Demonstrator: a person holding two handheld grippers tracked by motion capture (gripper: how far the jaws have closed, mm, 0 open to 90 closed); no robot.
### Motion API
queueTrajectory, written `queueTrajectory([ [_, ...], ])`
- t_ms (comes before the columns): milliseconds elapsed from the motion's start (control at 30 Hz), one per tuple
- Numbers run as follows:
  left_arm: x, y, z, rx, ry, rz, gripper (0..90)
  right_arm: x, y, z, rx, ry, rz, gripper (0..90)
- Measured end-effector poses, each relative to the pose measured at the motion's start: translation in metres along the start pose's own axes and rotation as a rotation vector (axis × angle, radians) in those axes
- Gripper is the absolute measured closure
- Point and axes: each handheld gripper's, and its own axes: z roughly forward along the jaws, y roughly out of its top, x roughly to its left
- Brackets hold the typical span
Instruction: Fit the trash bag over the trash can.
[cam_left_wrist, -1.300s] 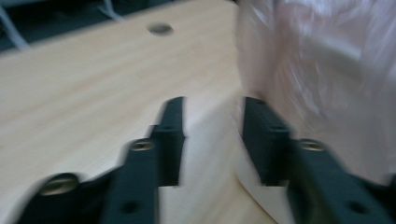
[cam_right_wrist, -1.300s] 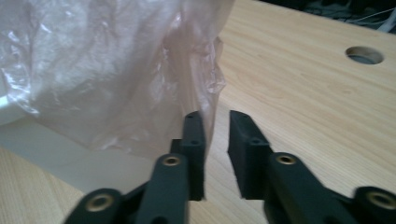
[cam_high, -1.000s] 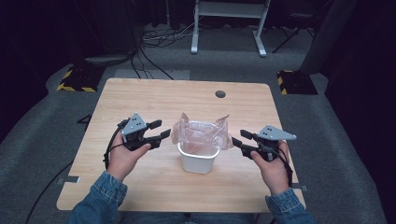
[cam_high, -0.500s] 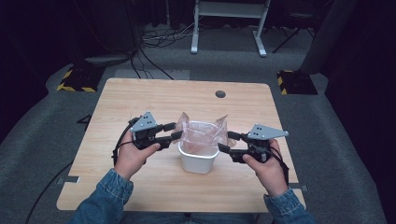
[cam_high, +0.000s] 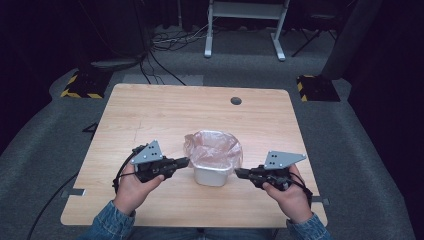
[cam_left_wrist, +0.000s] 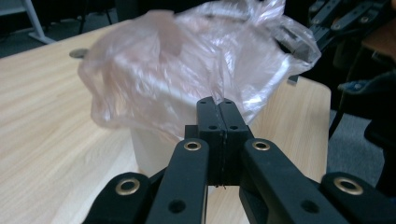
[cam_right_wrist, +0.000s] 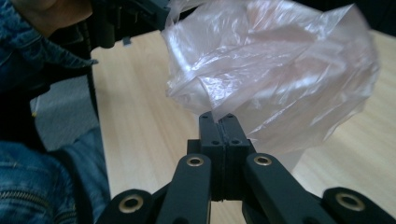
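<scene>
- The wooden table (cam_high: 150, 115) is the biggest thing here, pale and bare across its far half, with a small dark round hole (cam_high: 236, 101) near the far edge.
- The person's two denim sleeves (cam_high: 112, 225) come in from the near edge, one hand on each tool.
- The pinkish plastic bag (cam_high: 212, 147) lines the white tub and billows out over its rim, crumpled and translucent; in the left gripper view (cam_left_wrist: 187, 60) it spills down over the tub's side, and in the right gripper view (cam_right_wrist: 275, 65) it bulges out above the jaw tips.
- The white tub (cam_high: 212, 175) stands upright near the table's near edge, about midway between the two hands.
- The left gripper (cam_high: 186, 161) lies level, pointing at the tub's left side, its tip just at the bag's lower edge. Its jaws have just been closing and now meet pad to pad (cam_left_wrist: 217, 114); a fold of the bag seems to be caught at the tips, though the film is too thin to be sure.
- The right gripper (cam_high: 239, 173) points at the tub's right side in the same way. Its jaws have also just been closing and stand pressed together (cam_right_wrist: 218, 123), with the bag's edge meeting their tips, seemingly pinched there.
</scene>
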Motion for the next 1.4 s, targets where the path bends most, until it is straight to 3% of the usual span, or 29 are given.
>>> queueTrajectory([
  [133, 0.0, -0.012, 0.006, 0.069, -0.006, 0.016, 90.0, 0.0, -0.006, 0.006, 0.042, 0.024, 0.005, 90.0],
  [200, 0.002, -0.018, 0.01, 0.097, -0.016, -0.003, 90.0, -0.002, -0.011, 0.009, 0.06, 0.029, 0.016, 90.0],
  [400, 0.009, -0.029, 0.022, 0.18, 0.025, 0.009, 90.0, -0.007, -0.022, 0.021, 0.106, 0.016, 0.045, 90.0],
  [567, 0.019, -0.037, 0.035, 0.22, 0.044, -0.024, 90.0, -0.015, -0.031, 0.028, 0.125, -0.012, 0.072, 90.0],
  [700, 0.022, -0.042, 0.037, 0.208, 0.035, -0.051, 90.0, -0.017, -0.034, 0.027, 0.124, -0.028, 0.082, 90.0],
  [767, 0.021, -0.041, 0.032, 0.184, 0.074, -0.034, 79.7, -0.016, -0.033, 0.022, 0.102, -0.043, 0.086, 73.5],
  [800, 0.021, -0.04, 0.028, 0.173, 0.079, -0.038, 73.1, -0.015, -0.032, 0.019, 0.083, -0.06, 0.091, 62.1],
  [900, 0.019, -0.037, 0.015, 0.115, 0.086, -0.037, 54.4, -0.013, -0.027, 0.008, 0.059, -0.082, 0.081, 40.3],
  [933, 0.018, -0.035, 0.01, 0.099, 0.085, -0.042, 50.7, -0.012, -0.025, 0.004, 0.055, -0.078, 0.077, 35.3],
  [1067, 0.019, -0.026, -0.001, 0.005, 0.077, -0.072, 43.5, -0.006, -0.013, -0.01, -0.004, -0.078, 0.074, 30.5],
  [1200, 0.019, -0.017, -0.001, -0.031, 0.064, -0.058, 40.1, -0.004, 0.003, -0.01, -0.038, -0.077, 0.079, 38.8],
  [1267, 0.018, -0.013, -0.002, -0.062, 0.035, -0.07, 40.0, -0.006, 0.009, -0.007, -0.023, -0.094, 0.061, 58.7],
  [1400, 0.017, -0.01, -0.005, -0.106, 0.0, -0.086, 37.9, -0.012, 0.013, -0.003, 0.016, -0.114, 0.07, 82.2],
])
